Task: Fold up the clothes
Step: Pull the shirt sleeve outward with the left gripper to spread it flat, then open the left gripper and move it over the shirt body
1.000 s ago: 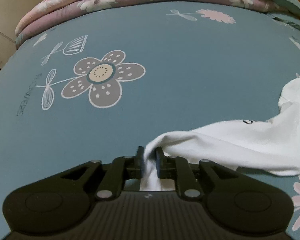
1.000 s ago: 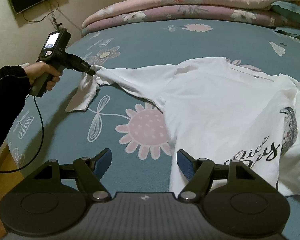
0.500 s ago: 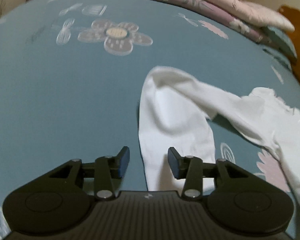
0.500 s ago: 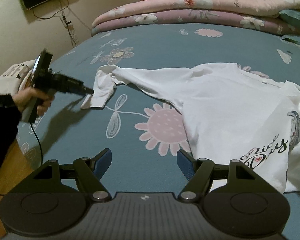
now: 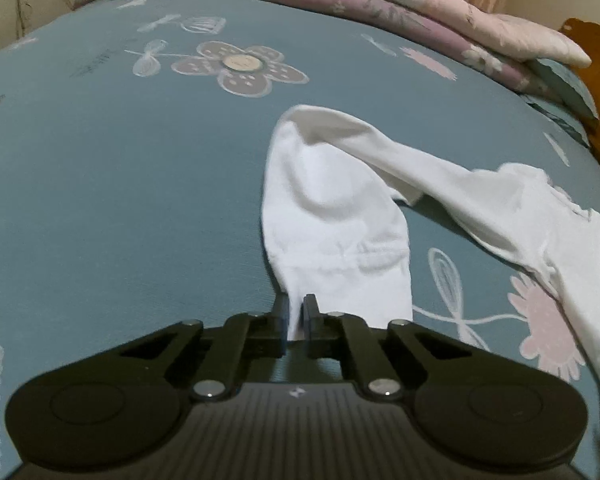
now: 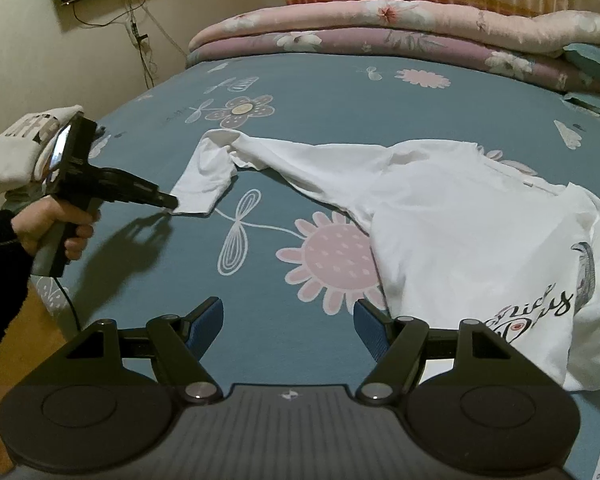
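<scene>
1. Black left gripper (image 6: 168, 202), mid-left of right wrist view, held by a hand (image 6: 56, 228); jaws pinched tight on white sleeve cuff (image 5: 340, 276).
2. White shirt (image 6: 460, 216) spread over teal floral bedsheet (image 6: 340, 92), centre to right.
3. Right gripper (image 6: 288, 322), bottom centre: jaws wide apart, holding nothing.
</scene>
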`<control>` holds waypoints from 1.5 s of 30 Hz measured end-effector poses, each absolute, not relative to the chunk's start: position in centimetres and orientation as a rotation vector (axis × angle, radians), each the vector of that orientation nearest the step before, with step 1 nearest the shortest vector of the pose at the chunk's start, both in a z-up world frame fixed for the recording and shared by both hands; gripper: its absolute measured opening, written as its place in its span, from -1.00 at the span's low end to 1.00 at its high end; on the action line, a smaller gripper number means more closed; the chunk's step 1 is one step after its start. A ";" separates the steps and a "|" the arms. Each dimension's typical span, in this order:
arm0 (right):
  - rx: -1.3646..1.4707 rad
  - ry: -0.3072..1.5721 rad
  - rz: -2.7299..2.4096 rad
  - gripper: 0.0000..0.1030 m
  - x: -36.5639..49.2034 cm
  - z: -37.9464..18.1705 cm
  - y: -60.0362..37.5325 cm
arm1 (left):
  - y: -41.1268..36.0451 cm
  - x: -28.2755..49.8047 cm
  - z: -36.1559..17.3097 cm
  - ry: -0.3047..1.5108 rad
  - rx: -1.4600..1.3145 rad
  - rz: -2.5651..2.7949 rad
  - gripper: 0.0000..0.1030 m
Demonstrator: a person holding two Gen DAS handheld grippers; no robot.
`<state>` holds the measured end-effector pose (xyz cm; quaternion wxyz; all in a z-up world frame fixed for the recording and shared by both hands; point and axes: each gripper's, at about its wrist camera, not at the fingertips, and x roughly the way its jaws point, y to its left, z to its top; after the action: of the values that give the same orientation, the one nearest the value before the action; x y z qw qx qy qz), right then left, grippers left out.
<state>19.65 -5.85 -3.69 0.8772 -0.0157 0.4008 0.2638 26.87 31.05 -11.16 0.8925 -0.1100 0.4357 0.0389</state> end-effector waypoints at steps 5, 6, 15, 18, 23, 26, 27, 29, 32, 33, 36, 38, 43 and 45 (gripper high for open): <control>-0.035 0.832 0.549 0.47 19.7 -3.8 -5.9 | 34.0 26.4 -9.5 0.867 -0.219 0.142 -0.95; -0.036 0.834 0.549 0.47 19.8 -3.9 -5.8 | 34.7 26.3 -9.0 0.861 -0.218 0.157 -0.95; -0.047 0.845 0.541 0.47 20.2 -4.4 -5.6 | 40.2 27.8 -6.2 0.820 -0.234 0.268 -0.95; -0.053 0.858 0.536 0.47 20.4 -4.7 -5.6 | 41.5 28.8 -6.5 0.846 -0.233 0.295 -0.95; -0.059 0.865 0.533 0.47 20.5 -4.9 -5.7 | 43.0 30.0 -7.2 0.875 -0.234 0.338 -0.95; -0.060 0.868 0.527 0.47 20.6 -5.0 -5.9 | 43.7 30.7 -7.1 0.876 -0.235 0.354 -0.95; -0.060 0.869 0.525 0.47 20.7 -5.0 -5.9 | 43.8 31.0 -7.1 0.876 -0.237 0.356 -0.95; -0.060 0.873 0.522 0.47 20.8 -5.1 -6.0 | 44.0 31.8 -7.1 0.879 -0.231 0.371 -0.94; -0.065 0.881 0.520 0.47 20.9 -5.3 -5.9 | 44.3 32.8 -7.8 0.912 -0.228 0.382 -0.92; -0.068 0.880 0.519 0.47 20.9 -5.3 -5.9 | 44.4 33.0 -8.1 0.923 -0.221 0.393 -0.82; -0.069 0.880 0.519 0.47 20.9 -5.3 -6.1 | 44.4 33.1 -8.8 0.948 -0.177 0.434 -0.80; -0.063 0.880 0.522 0.47 21.0 -5.4 -6.2 | 44.1 33.0 -8.9 0.956 -0.149 0.433 -0.81; -0.052 0.882 0.556 0.47 21.2 -5.8 -6.1 | 40.9 33.4 -7.3 0.926 -0.082 0.313 -0.73; -0.051 0.883 0.572 0.47 21.2 -6.0 -5.9 | 38.9 34.3 -6.6 0.910 -0.066 0.239 -0.67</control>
<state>21.20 -5.90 -5.99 0.8644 -0.0242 0.4215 0.2730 34.26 38.93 -6.63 0.8907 -0.0320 0.4385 0.1152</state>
